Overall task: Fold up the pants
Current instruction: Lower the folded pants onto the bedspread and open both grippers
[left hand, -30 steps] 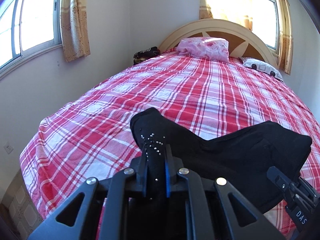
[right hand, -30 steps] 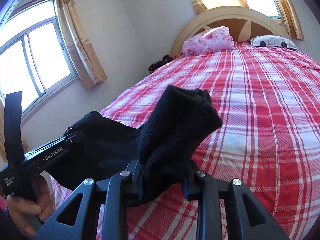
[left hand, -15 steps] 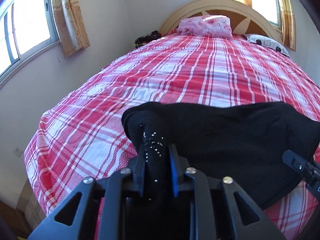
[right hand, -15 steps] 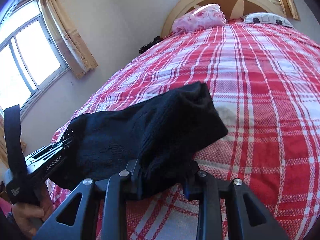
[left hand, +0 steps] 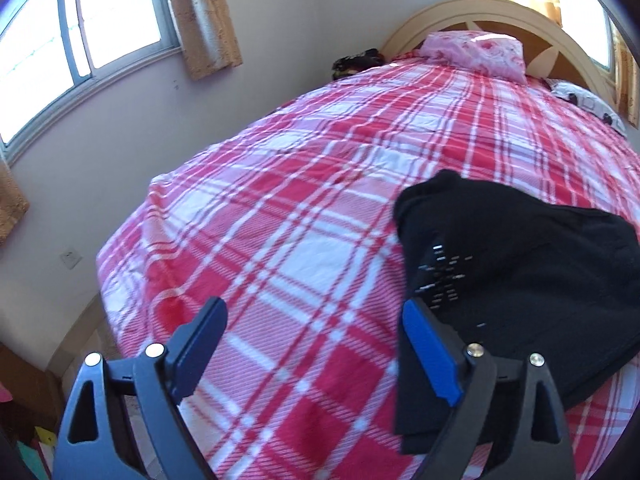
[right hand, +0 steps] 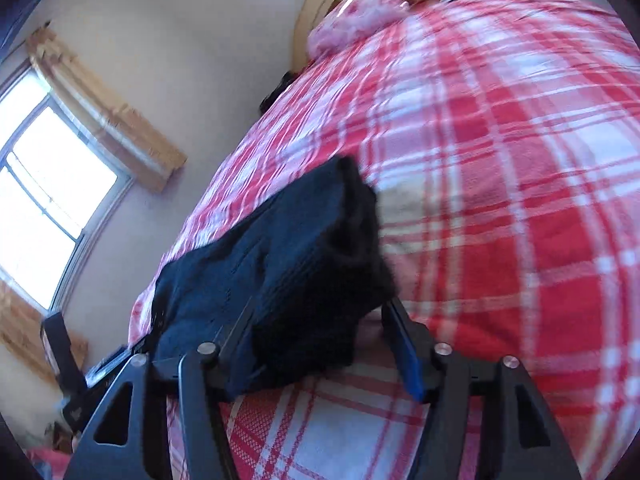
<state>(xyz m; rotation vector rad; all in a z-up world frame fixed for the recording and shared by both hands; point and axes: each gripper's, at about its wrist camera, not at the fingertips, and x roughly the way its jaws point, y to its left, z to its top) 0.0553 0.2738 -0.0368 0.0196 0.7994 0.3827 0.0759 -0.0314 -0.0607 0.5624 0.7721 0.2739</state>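
The black pants (left hand: pixel 520 280) lie folded on the red plaid bed (left hand: pixel 300 200), with small studs near their left corner. My left gripper (left hand: pixel 316 340) is open and empty; its right finger sits at the pants' left edge. In the right wrist view the pants (right hand: pixel 288 260) lie between the spread fingers of my right gripper (right hand: pixel 320 336), which is open. The cloth rests over its left finger. The left gripper's body (right hand: pixel 80 372) shows at the lower left of that view.
A pink pillow (left hand: pixel 476 50) and a white patterned pillow (left hand: pixel 588 102) lie by the wooden headboard (left hand: pixel 500 16). A dark bundle (left hand: pixel 356 62) sits at the bed's far left corner. A wall with windows (left hand: pixel 80 28) runs along the left.
Both grippers have opened and let go of the pants. The pants have dropped flat onto the bed. The left gripper has shifted left of the pants.
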